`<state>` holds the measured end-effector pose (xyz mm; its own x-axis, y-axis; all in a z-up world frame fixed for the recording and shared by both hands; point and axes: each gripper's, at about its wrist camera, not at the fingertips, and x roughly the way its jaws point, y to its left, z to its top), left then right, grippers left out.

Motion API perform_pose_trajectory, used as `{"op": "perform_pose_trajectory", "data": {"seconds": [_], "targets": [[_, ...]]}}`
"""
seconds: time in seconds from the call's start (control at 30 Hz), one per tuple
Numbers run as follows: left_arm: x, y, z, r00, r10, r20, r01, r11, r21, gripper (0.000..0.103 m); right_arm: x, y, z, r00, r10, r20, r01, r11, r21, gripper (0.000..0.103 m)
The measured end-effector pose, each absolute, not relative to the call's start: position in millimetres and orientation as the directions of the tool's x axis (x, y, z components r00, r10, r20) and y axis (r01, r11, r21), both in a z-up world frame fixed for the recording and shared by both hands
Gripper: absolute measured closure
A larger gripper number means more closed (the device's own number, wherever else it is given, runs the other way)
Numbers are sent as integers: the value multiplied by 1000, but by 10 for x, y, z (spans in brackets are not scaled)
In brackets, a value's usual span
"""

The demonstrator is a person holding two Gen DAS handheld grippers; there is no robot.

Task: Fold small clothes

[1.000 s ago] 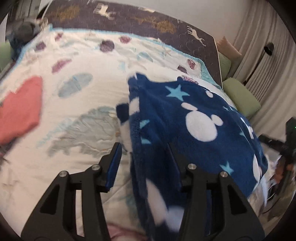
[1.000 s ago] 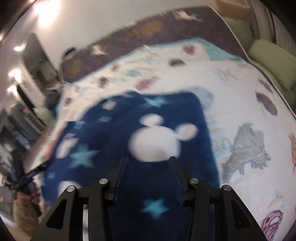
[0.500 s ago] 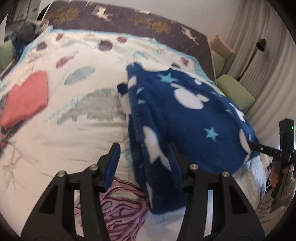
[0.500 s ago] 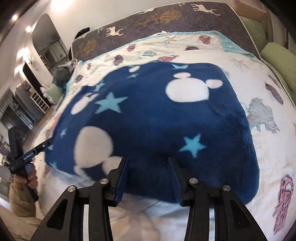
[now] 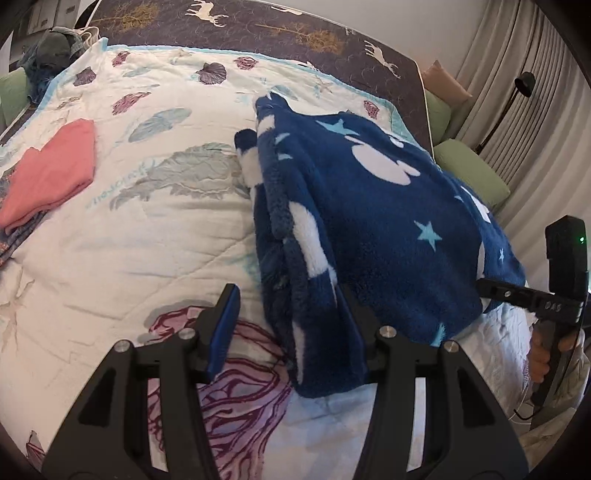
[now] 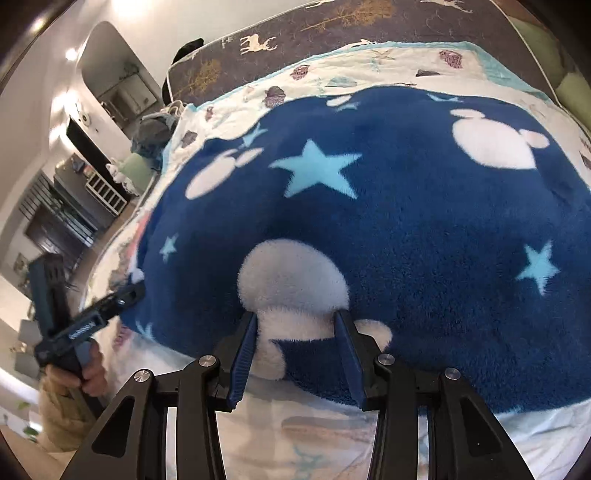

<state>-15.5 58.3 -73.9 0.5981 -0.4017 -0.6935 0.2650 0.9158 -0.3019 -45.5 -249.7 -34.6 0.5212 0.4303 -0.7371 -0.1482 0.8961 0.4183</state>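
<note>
- Broadly, a folded navy fleece garment (image 5: 376, 221), patterned with white mouse-head shapes and pale blue stars, lies on the right half of a white quilt (image 5: 147, 240) printed with shells and feathers.
- From the left wrist view, the garment's stacked fold edges face the camera, several layers thick, with its near corner lying on a purple jellyfish print (image 5: 240, 398).
- Left gripper (image 5: 288, 328): jaws spread wide. One finger rests over the bare quilt; the other lies against the garment's near corner, with the fleece edge partly between the two. Nothing is pinched.
- Right gripper (image 6: 295, 339): jaws also spread, straddling the garment's near hem at a large white patch. The fleece bulges into the gap and touches both blue pads, yet it looks loose, not squeezed.
- Each gripper shows in the other's camera at the garment's opposite side: the right one (image 5: 532, 299) at the far right edge, the left one (image 6: 88, 317) at the lower left.
- A folded coral garment (image 5: 51, 177) lies well apart, near the quilt's left edge, on top of a darker patterned piece.
- Beyond the quilt runs a dark mattress edge (image 5: 258, 26) with deer and trees; green cushions (image 5: 469, 173) sit beside grey curtains to the right.
</note>
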Motion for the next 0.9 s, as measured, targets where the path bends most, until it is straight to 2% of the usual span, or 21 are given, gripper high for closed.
{"op": "perform_pose_trajectory", "data": {"seconds": [0.2,0.47,0.53,0.63,0.8,0.9], "targets": [[-183,576,-731,603,-403,-689,275,915,-294,49,-550,-2473,-185,542,403,-737,-161,911,380,59],[-201,596,-713,605,-409,-683,282,912,-296,49,-478,-2231,111,588,417,-693,-230,908,351,59],[-215,605,-713,607,-411,-680,283,912,-298,48,-292,-2217,76,589,419,-691,-212,905,368,59],[-235,638,-708,610,-415,-676,279,910,-306,46,5,-2214,-235,512,420,-749,-163,904,396,59],[-258,708,-690,616,-415,-670,283,910,-304,41,-135,-2008,-43,558,332,-760,-204,943,263,57],[-239,745,-690,612,-423,-668,280,906,-317,40,-319,-1788,99,570,365,-736,-300,927,227,53]]}}
